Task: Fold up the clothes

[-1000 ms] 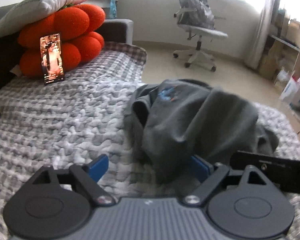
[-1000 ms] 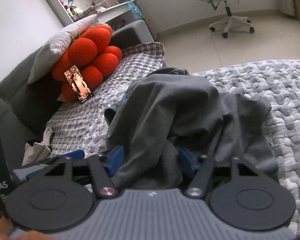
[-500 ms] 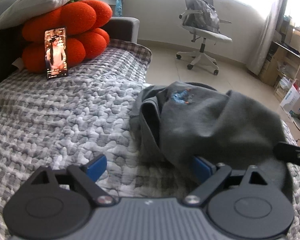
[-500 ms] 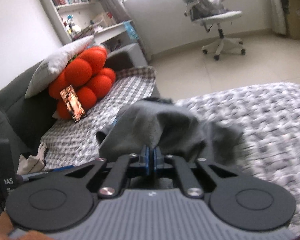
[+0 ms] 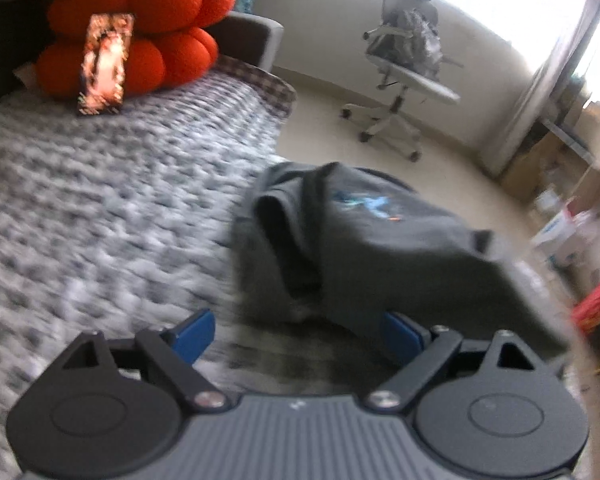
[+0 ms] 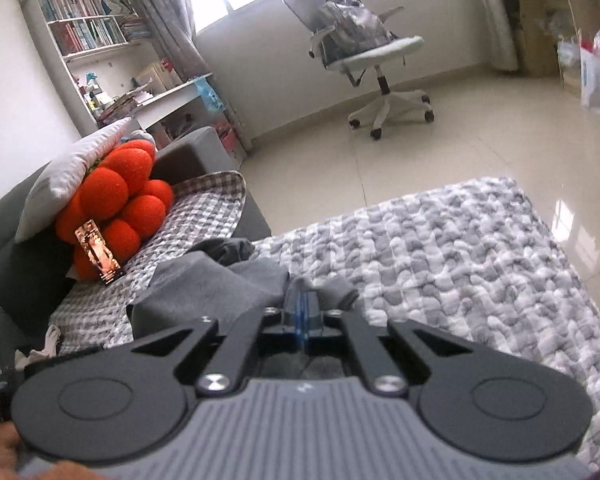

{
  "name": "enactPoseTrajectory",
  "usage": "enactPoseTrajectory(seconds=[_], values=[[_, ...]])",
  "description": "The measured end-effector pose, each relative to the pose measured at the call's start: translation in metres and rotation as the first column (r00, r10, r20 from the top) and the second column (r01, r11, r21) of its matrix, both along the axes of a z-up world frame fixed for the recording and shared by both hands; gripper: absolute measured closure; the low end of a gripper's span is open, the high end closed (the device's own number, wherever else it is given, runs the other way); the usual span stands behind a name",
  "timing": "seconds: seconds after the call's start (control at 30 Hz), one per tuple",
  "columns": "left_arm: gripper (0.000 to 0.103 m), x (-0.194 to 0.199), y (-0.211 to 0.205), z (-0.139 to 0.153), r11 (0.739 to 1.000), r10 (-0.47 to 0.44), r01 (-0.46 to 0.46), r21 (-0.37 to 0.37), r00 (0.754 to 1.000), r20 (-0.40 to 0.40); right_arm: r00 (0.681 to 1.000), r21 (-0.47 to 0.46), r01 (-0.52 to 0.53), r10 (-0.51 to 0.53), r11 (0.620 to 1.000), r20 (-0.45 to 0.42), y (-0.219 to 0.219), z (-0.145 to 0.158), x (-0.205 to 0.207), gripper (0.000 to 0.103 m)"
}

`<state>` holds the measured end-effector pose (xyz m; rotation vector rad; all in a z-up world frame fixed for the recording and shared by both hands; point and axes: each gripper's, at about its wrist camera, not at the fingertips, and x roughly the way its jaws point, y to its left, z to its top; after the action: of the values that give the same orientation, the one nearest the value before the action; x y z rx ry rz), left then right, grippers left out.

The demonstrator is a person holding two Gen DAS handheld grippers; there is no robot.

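Here the grey garment [image 5: 384,248] lies crumpled on the grey-and-white knitted blanket [image 5: 100,208], which serves as the landmark for everything else. In the left wrist view, which is blurred, the garment is heaped toward the blanket's far right part, with a small blue print showing on its upper face. The left gripper [image 5: 298,334] sits low over the blanket with its blue-padded fingers spread wide; the right-hand pad [image 5: 400,334] is just at the garment's near edge, partly under a hanging fold, while the other pad is over bare blanket. Whether that pad touches the cloth cannot be told.

In the right wrist view the right gripper [image 6: 302,312] has its blue pads pressed together on a fold of the garment [image 6: 204,288], which bunches up on both sides of the closed fingers, above the blanket [image 6: 460,260].

At the blanket's far left end a cluster of orange round cushions [image 6: 120,208] leans against the dark sofa back, with a white pillow [image 6: 68,176] on top and a phone [image 6: 98,250] propped upright in front of them. Beyond the blanket, across the pale tiled floor, stands a white office chair [image 6: 364,52].
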<state>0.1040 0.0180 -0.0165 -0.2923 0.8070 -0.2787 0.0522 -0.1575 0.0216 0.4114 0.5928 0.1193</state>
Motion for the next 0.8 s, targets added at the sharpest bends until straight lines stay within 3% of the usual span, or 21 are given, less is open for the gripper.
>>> enactPoseTrajectory(seconds=[0.1, 0.33, 0.37, 0.4, 0.43, 0.57, 0.8], values=[[0.022, 0.001, -0.002, -0.005, 0.993, -0.019, 0.012, -0.12, 0.998, -0.057, 1.0, 0.005, -0.012, 0.012, 1.0, -0.02, 0.003, -0.005, 0.0, 0.089], [0.024, 0.005, -0.002, -0.011, 0.954, -0.045, 0.006, -0.3, 0.991, -0.123, 0.998, 0.033, -0.024, 0.026, 0.999, -0.058, 0.0, -0.013, 0.002, 0.085], [0.025, 0.004, 0.0, -0.011, 0.942, -0.045, -0.002, -0.336, 0.99, -0.132, 0.998, 0.033, -0.026, 0.028, 0.999, -0.058, 0.001, -0.013, 0.002, 0.076], [0.026, 0.005, 0.003, -0.012, 0.931, -0.045, -0.009, -0.364, 0.989, -0.138, 0.998, 0.033, -0.028, 0.03, 0.999, -0.057, 0.001, -0.013, 0.002, 0.06], [0.026, 0.004, 0.004, -0.01, 0.925, -0.044, -0.011, -0.381, 0.99, -0.137, 0.998, 0.033, -0.03, 0.031, 0.999, -0.057, 0.002, -0.012, 0.002, 0.055], [0.027, -0.001, 0.008, 0.001, 0.9, -0.042, -0.017, -0.435, 0.991, -0.125, 0.998, 0.033, -0.037, 0.039, 0.999, -0.056, 0.003, -0.012, 0.001, 0.054], [0.033, -0.006, -0.008, -0.005, 0.844, -0.148, 0.009, -0.536, 0.965, -0.216, 0.997, 0.029, -0.058, 0.06, 0.998, -0.056, 0.011, -0.011, 0.002, 0.054]])
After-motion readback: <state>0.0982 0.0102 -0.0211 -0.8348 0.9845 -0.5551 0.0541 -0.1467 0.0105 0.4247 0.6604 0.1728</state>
